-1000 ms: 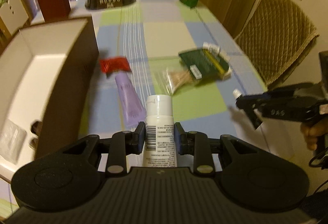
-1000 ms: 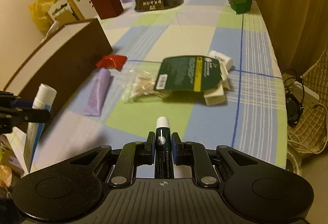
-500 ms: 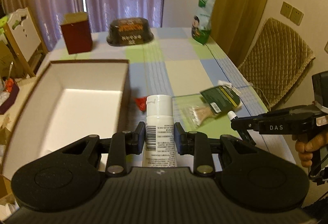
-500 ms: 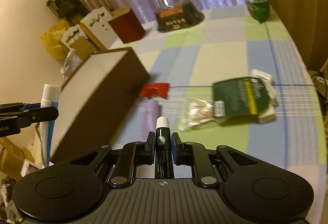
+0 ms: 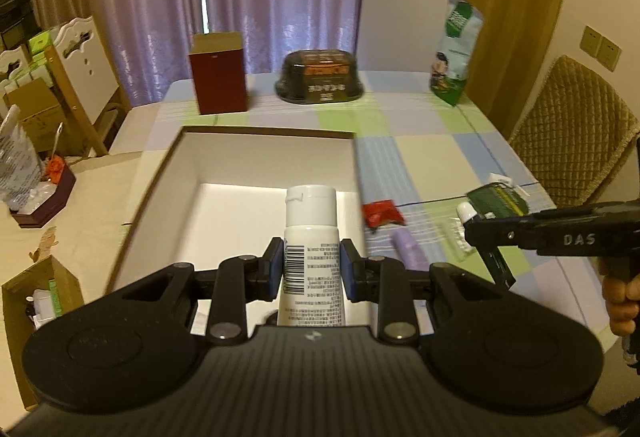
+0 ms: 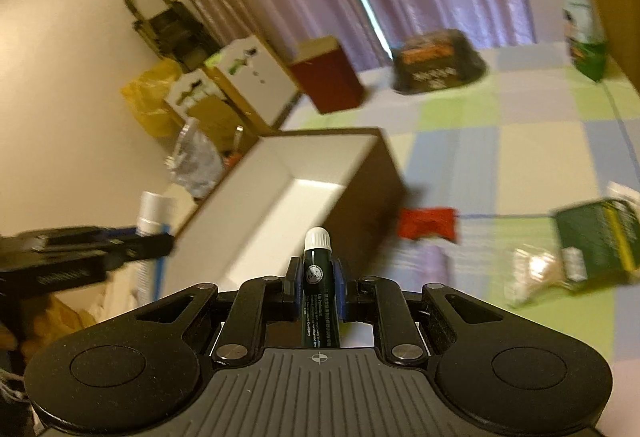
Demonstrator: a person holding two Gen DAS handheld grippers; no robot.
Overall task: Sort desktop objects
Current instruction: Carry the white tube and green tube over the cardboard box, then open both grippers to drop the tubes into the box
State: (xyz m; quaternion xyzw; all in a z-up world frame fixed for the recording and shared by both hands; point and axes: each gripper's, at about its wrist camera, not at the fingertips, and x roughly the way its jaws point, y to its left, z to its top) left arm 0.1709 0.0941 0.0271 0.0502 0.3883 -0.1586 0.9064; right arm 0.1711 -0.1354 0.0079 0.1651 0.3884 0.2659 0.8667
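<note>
My left gripper [image 5: 311, 263] is shut on a white tube [image 5: 311, 233] with a barcode, cap forward, held over the near end of the open brown box [image 5: 256, 135] with a white inside. My right gripper [image 6: 317, 279] is shut on a thin dark green tube [image 6: 318, 277] with a white cap, to the right of the box [image 6: 384, 173] and above the table. Each view shows the other gripper too: the right one [image 5: 480, 233] and the left one [image 6: 160, 241] with its white tube [image 6: 150, 211].
On the checked tablecloth [image 5: 424, 141] lie a red packet [image 5: 382, 213], a purple tube [image 5: 408, 253], a clear bag [image 6: 536, 269] and a dark green pack [image 5: 496, 199]. At the far end stand a dark red box [image 5: 218, 77], a black tub [image 5: 320, 77] and a green bag [image 5: 456, 49]. A chair [image 5: 572, 133] is at the right.
Both grippers have risen and swung left toward the box. The left one with the white tube now hangs over the box; the right one with the green tube has tilted and neared the box.
</note>
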